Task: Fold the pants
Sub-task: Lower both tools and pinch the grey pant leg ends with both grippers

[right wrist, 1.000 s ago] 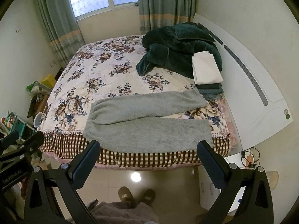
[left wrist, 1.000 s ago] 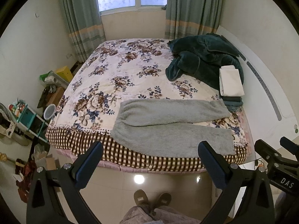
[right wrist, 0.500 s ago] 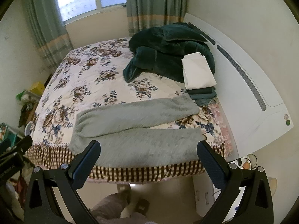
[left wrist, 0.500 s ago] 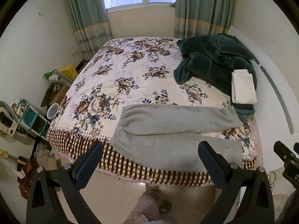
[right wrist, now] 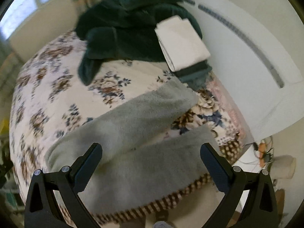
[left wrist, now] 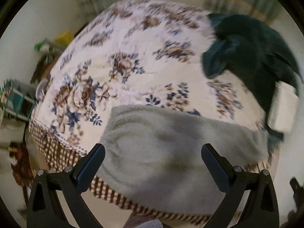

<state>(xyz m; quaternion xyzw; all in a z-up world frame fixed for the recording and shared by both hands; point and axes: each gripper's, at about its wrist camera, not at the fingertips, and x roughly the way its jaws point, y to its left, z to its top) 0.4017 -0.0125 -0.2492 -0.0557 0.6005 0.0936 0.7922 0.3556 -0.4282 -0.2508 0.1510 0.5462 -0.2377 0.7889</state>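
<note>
Left gripper (left wrist: pixel 153 153) and right gripper (right wrist: pixel 151 153) hover, jaws wide apart.

Soft daylight from the window (right wrist: pixel 28 5), heavy motion blur, fisheye bending at edges, dark vignette corners.

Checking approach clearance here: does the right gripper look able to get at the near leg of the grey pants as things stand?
Probably yes. The right gripper is open above the grey pants, which lie flat along the bed edge. Nothing sits between the jaws and the near leg; the folded white cloth lies well beyond.
</note>
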